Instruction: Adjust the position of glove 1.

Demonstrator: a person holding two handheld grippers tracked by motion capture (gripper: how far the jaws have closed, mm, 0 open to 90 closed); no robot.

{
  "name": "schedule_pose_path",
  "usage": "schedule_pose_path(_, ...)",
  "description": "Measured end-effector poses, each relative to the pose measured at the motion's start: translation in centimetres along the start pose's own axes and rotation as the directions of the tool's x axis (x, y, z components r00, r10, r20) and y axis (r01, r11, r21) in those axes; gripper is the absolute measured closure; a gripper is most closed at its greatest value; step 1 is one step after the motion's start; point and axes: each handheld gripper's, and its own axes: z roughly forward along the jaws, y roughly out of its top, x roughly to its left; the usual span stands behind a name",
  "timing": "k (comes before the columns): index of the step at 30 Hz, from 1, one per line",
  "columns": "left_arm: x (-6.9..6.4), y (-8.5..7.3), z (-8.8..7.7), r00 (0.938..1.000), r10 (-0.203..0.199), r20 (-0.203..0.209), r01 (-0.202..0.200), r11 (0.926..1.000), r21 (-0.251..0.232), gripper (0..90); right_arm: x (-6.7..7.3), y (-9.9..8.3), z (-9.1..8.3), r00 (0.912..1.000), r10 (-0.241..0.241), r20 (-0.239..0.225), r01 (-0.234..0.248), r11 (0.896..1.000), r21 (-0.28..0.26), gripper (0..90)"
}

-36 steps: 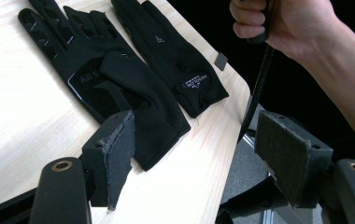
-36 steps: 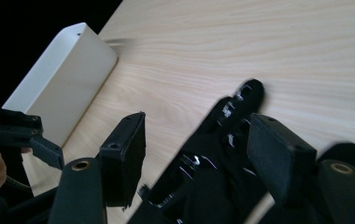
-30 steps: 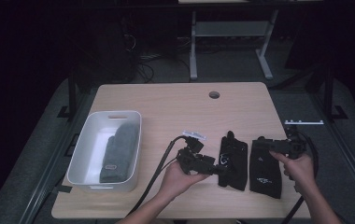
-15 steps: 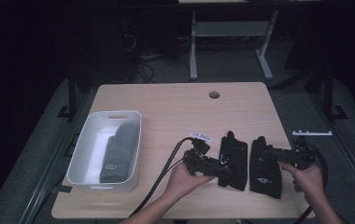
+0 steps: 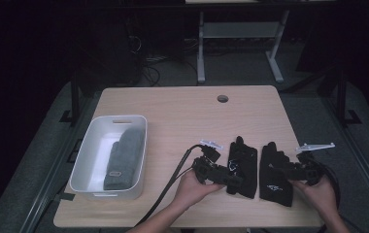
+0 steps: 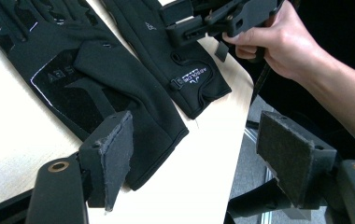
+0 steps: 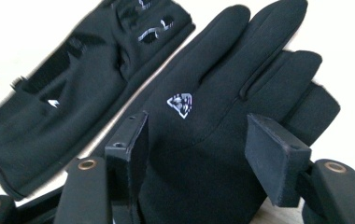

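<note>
We see two black gloves (image 5: 258, 170) near the table's (image 5: 182, 107) front right corner. The left gripper (image 5: 231, 180) stands wide open over the left glove's cuff, gripping nothing. The right gripper (image 5: 282, 169), its jaws just closing, straddles the right glove without pinching it.

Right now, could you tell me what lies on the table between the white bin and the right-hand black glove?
The other black glove, with the left gripper at its cuff, plus bare tabletop beside the white bin, per the high view.

Both hand-held grippers low; left (image 5: 231, 178) agape, right (image 5: 282, 170) (narrowing) unclamped.

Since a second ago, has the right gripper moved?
Yes. In the high view the right gripper has slid toward the table's near edge, to the wrist end of the right-hand black glove. Its jaws have just been closing, with that glove between them.
</note>
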Motion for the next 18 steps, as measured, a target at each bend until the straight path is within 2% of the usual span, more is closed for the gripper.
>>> schedule_pose_path(3,0.0,-0.1,0.0,1.0000,-0.003,-0.002,0.003,1.0000,-0.002,27.0,0.3,-0.3,0.3,0.9989,-0.041,0.024,0.041,0.999,0.005,41.4)
schedule_pose_path(4,0.0,-0.1,0.0,1.0000,-0.003,-0.002,0.003,1.0000,-0.003,27.0,0.4,-0.3,0.3,0.9988,-0.038,0.030,0.037,0.999,0.008,41.8)
schedule_pose_path(6,0.1,-0.2,0.0,1.0000,-0.006,0.003,0.006,1.0000,-0.002,27.0,0.6,-0.3,0.3,0.9969,-0.063,0.047,0.062,0.998,0.012,42.6)
schedule_pose_path(8,0.2,-0.3,-0.1,0.9999,-0.010,0.006,0.010,0.9999,-0.002,27.0,1.1,-0.3,0.5,0.9923,-0.094,0.080,0.092,0.995,0.032,43.3)
schedule_pose_path(9,0.2,-0.3,-0.2,0.9999,-0.013,0.006,0.013,0.9999,-0.004,27.0,1.4,-0.2,0.7,0.9859,-0.130,0.106,0.126,0.991,0.038,43.7)
schedule_pose_path(12,0.4,-0.5,-0.5,0.9999,-0.016,-0.001,0.016,0.9998,-0.007,27.1,2.1,-0.1,1.0,0.9738,-0.171,0.150,0.164,0.985,0.060,46.4)
schedule_pose_path(15,0.5,-0.8,-0.8,0.9998,-0.019,-0.004,0.019,0.9997,-0.015,27.2,2.4,0.1,1.0,0.9684,-0.187,0.165,0.177,0.981,0.075,52.9)
schedule_pose_path(18,0.7,-1.0,-1.0,0.9997,-0.023,-0.009,0.023,0.9997,-0.009,27.2,2.5,0.1,1.0,0.9715,-0.178,0.157,0.168,0.983,0.075,63.9)
